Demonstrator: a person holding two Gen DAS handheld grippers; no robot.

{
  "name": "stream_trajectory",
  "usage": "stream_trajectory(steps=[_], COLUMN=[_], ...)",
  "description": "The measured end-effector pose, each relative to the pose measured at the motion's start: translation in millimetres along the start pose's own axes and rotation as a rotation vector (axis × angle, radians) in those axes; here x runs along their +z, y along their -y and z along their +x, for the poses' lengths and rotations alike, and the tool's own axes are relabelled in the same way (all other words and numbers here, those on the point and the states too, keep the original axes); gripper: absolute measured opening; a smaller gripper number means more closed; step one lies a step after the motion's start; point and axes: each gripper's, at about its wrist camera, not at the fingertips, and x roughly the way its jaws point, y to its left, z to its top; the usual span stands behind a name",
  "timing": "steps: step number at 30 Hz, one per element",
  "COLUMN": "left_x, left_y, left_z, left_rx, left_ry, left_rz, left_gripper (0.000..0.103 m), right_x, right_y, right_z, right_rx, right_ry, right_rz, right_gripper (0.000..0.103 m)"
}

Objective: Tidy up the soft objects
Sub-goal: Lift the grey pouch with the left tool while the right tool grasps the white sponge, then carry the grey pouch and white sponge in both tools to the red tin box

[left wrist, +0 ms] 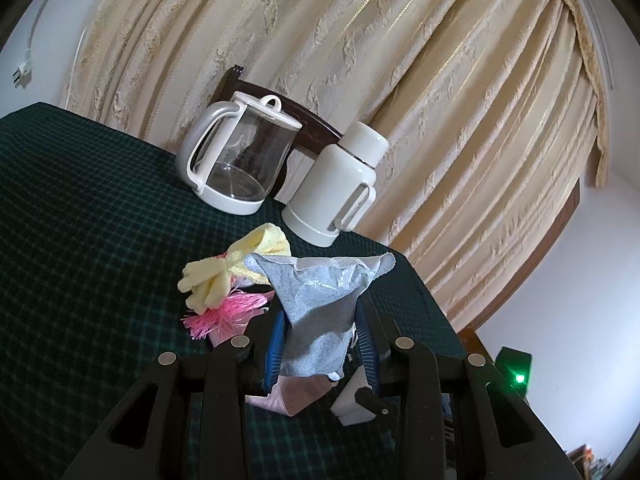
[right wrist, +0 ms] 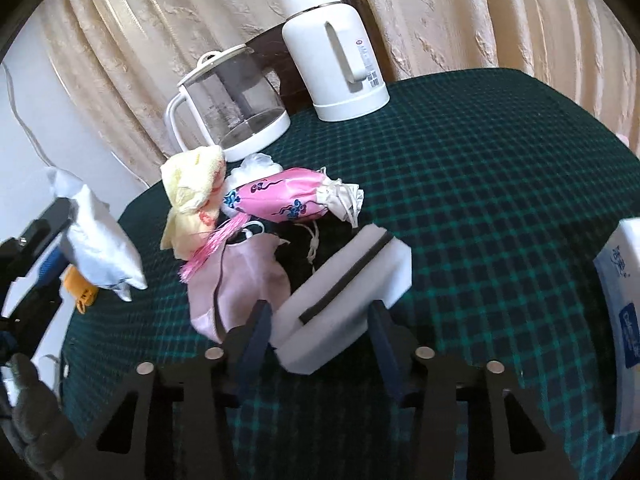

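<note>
Soft objects are gathered in a loose pile toward the back of the desk (right wrist: 500, 168), which is covered by a dark green checked cloth. Nearest the right gripper (right wrist: 320, 344), a white sponge block (right wrist: 344, 296) with a dark stripe lies between the blue fingers (right wrist: 256, 332), which are spread wide on either side of it; contact cannot be confirmed. Just beside the sponge, a pale pink cloth (right wrist: 244, 284) lies crumpled on the desk. A grey cloth (left wrist: 320, 312) is clamped between the fingers (left wrist: 276, 344) of the left gripper (left wrist: 322, 346) and is held raised above the pink cloth and the sponge; in the right wrist view it is seen hanging at the desk's left edge. Behind these, a pink patterned pouch (right wrist: 280, 200) with white drawstring ends, a pink tassel (left wrist: 228, 316) and a yellow fluffy cloth (left wrist: 236, 272) lie touching one another. Farther back, near the far edge, a glass kettle (left wrist: 240, 156) with a white lid stands with nothing visible inside, and a white thermos jug (left wrist: 336, 188) stands beside it. A tissue pack (right wrist: 620, 320) is seen at the desk's right edge. Cream curtains (left wrist: 360, 40) hang behind.
</note>
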Motion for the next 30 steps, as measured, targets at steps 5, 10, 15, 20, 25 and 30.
stream_trajectory(steps=[5,10,15,20,25,30], left_x=[-1.2,-2.7,-2.6,-2.6,-4.1,-8.5], left_y=[2.5,5.8,8.2,14.9,28.5,47.8], left_z=[2.4,3.5,1.4,-0.2,-1.6,-2.4], left_rx=[0.001,0.004,0.006,-0.002,-0.017,-0.033], left_ry=[-0.008,-0.01,-0.006,-0.008,-0.014,-0.023], left_rz=[0.008,0.015,0.018,0.027,0.045,0.077], left_gripper=[0.034,0.034,0.034,0.034,0.034,0.034], right_x=[-0.9,-3.1,-4.2,-3.7,-5.6,-10.8], right_y=[1.7,7.3,10.2,13.5,20.5,37.7], right_z=[-15.1,-23.8,-39.1,-61.1,-89.0,-119.3], right_rx=[0.007,0.009,0.021,0.034,0.008,-0.027], right_ry=[0.026,0.04,0.073,0.127,0.204,0.281], right_rz=[0.008,0.019,0.029,0.042,0.046,0.069], right_gripper=[0.04,0.038,0.038,0.038,0.038,0.038])
